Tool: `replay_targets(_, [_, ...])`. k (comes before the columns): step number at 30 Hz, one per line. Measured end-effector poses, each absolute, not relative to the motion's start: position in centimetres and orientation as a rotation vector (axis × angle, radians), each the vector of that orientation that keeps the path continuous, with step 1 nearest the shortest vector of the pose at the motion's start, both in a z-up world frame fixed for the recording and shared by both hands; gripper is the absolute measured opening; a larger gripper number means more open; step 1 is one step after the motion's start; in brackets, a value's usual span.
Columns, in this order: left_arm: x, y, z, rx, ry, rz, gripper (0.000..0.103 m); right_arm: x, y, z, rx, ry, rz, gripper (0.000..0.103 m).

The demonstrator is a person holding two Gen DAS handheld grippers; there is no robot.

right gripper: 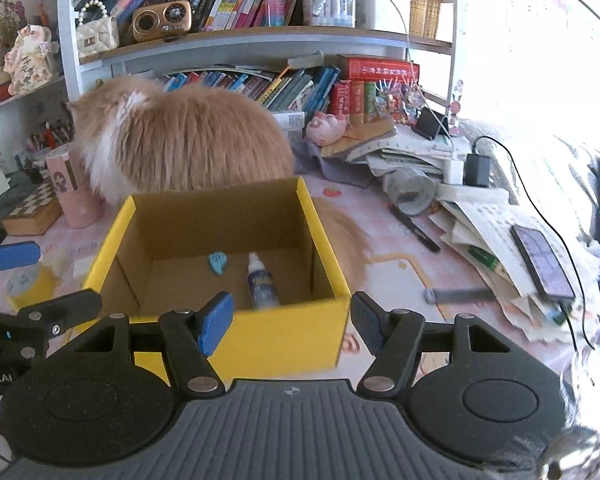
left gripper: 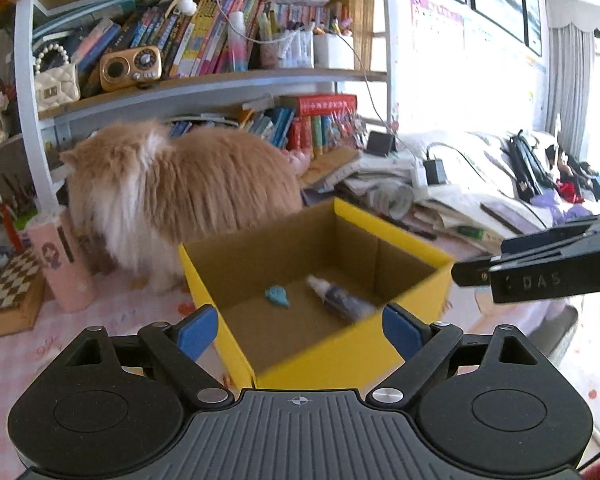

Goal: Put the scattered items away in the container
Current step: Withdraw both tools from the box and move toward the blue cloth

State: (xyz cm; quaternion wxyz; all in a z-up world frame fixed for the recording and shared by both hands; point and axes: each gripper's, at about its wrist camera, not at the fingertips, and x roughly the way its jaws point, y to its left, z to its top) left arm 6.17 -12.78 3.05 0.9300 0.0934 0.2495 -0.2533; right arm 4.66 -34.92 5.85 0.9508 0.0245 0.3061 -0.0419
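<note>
A yellow cardboard box (left gripper: 324,360) (right gripper: 260,344) stands open on the pink checked tablecloth. On its floor lie a small teal item (left gripper: 278,297) (right gripper: 219,263) and a small dark bottle with a white cap (left gripper: 340,300) (right gripper: 262,285). My left gripper (left gripper: 300,332) hangs open over the box's near corner, blue pads wide apart, nothing between them. My right gripper (right gripper: 291,322) is open at the box's front wall, also holding nothing. A black finger of the right gripper (left gripper: 540,272) shows at the right edge of the left wrist view.
A fluffy orange-and-white cat (left gripper: 180,192) (right gripper: 180,140) stands right behind the box. A pink cup (right gripper: 74,188) and chessboard box (right gripper: 32,208) sit at the left. At the right are a black pen (right gripper: 414,232), a grey item (right gripper: 456,295), papers and a phone (right gripper: 542,262). Bookshelves rise behind.
</note>
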Motion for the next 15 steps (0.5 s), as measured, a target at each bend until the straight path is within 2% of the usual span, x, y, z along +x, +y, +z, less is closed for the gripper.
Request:
replay_targets(12, [0.8,-11.7,1.8,0.225,0.563,-0.473,0.092,-0.8,-32.9,3.7,0.059,0.614,-0.094,0.067])
replay_targets(15, [-0.1,-11.6,1.6,0.232,0.573,-0.461,0.092,-1.6,-31.9,3.3,0.034,0.609,-0.072,0.071])
